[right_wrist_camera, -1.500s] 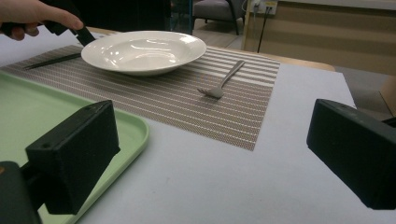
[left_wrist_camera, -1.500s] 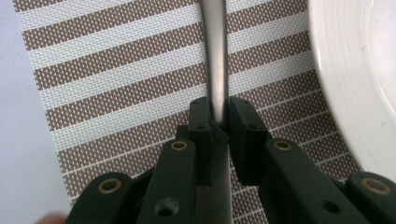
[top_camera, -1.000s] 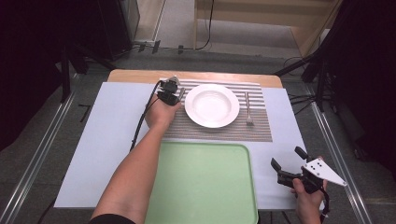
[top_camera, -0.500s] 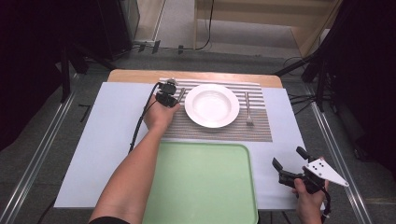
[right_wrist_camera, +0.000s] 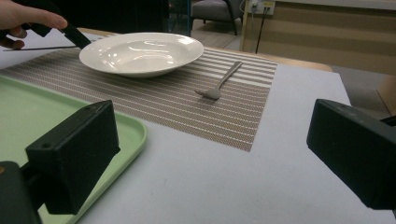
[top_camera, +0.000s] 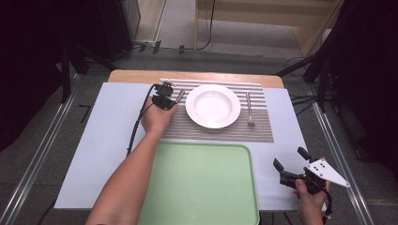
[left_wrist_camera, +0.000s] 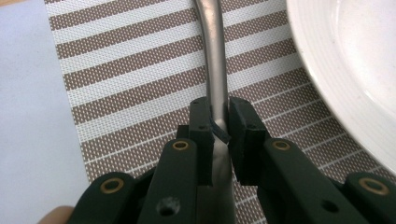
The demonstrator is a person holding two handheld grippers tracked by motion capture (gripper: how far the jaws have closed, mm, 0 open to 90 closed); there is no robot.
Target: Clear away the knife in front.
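My left gripper (top_camera: pixel 165 95) (left_wrist_camera: pixel 219 112) is shut on the handle of a metal utensil (left_wrist_camera: pixel 214 56) (top_camera: pixel 179 95). The utensil lies over the striped placemat (top_camera: pixel 216 129), just left of the white plate (top_camera: pixel 212 105) (left_wrist_camera: pixel 350 60); its far end is out of sight. A fork (top_camera: pixel 249 108) (right_wrist_camera: pixel 219 84) lies on the mat to the right of the plate (right_wrist_camera: pixel 140 51). My right gripper (top_camera: pixel 288 158) (right_wrist_camera: pixel 215 154) is open at the near right of the table, jaws wide apart with nothing between them, pointing toward the fork.
A pale green tray (top_camera: pixel 202 183) (right_wrist_camera: pixel 28 107) lies at the near middle, between the two arms. The placemat sits on a light blue sheet (top_camera: pixel 108 140) covering the table. A black cable (top_camera: pixel 136 126) trails from the left gripper.
The left gripper has edged slightly toward the near left with the utensil. The right gripper has stayed put.
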